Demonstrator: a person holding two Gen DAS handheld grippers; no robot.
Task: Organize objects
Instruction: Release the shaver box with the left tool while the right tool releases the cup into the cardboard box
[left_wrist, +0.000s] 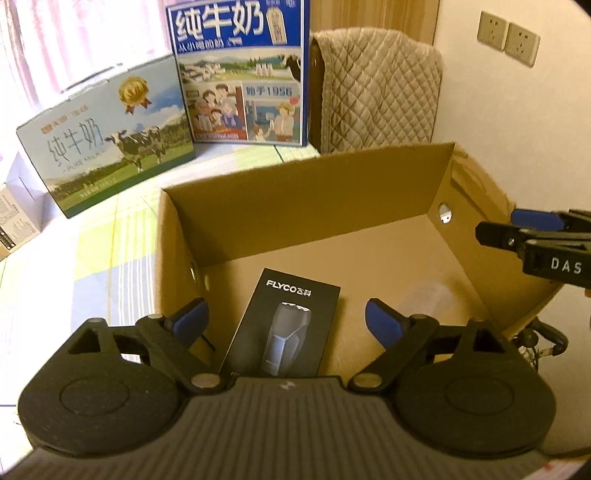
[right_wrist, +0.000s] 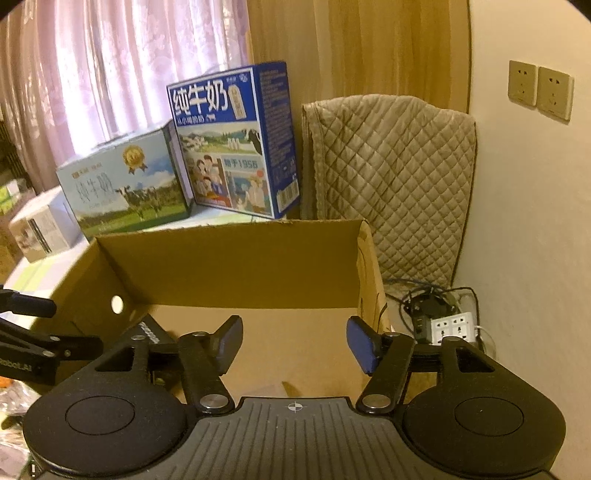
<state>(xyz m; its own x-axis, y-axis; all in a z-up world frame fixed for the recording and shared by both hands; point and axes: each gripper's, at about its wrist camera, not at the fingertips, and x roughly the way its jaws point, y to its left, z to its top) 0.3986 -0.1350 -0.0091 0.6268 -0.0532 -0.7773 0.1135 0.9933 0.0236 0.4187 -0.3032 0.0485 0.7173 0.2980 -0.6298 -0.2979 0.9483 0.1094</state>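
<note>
My left gripper (left_wrist: 286, 321) hangs over the near edge of the open carton (left_wrist: 306, 206), tipped down toward its floor, fingers spread wide with nothing between them. The shaver box (left_wrist: 284, 325), black with FLYCO printed on top, lies flat on the carton floor just below and between those fingers, apart from both pads; its near end is hidden behind the gripper body.

My right gripper (right_wrist: 293, 345) hovers over the carton's right half, pointing toward the far wall, its fingers also wide apart and empty. From that side I see only a dark corner of the shaver box, to the left of my left finger (right_wrist: 227, 345).

Behind the carton two milk cases (left_wrist: 107, 144) stand on the checked cloth (left_wrist: 92, 243).
</note>
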